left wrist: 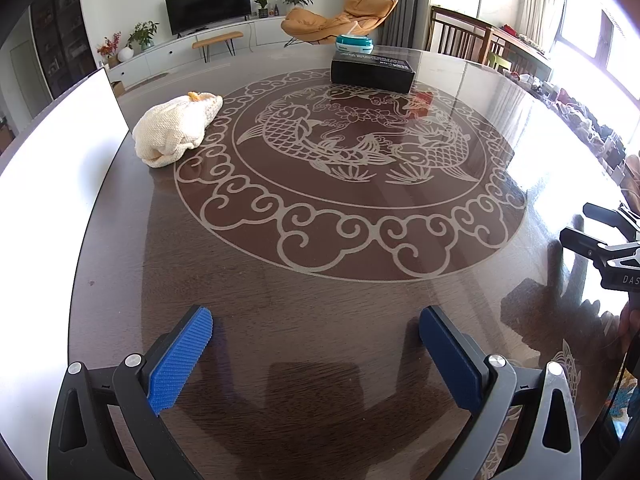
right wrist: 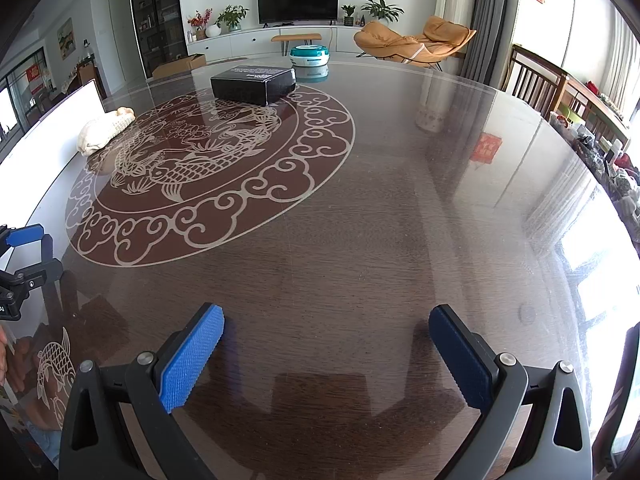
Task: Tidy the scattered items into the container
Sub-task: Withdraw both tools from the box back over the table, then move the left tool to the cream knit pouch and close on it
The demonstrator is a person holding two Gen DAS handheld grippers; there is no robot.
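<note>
On table (left wrist: 320,340): cloth (left wrist: 176,130) lay far left, black box (left wrist: 372,69) and teal tub (left wrist: 355,43) at far edge. Left gripper (left wrist: 316,344) and right gripper (right wrist: 326,346) hovered spread wide, empty. Step judged: approach, nothing collected. Next move required long reach to nearest item; container unidentified

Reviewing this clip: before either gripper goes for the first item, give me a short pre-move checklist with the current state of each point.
1. Left gripper open, nothing between its pads: ok.
2. Right gripper open and empty: ok.
3. Cream cloth bundle lying free on the table: ok.
4. Black box unobstructed: ok.
5. Teal round container behind the box, open or lidded: cannot tell.
6. Which object is the target container: cannot tell.
</note>
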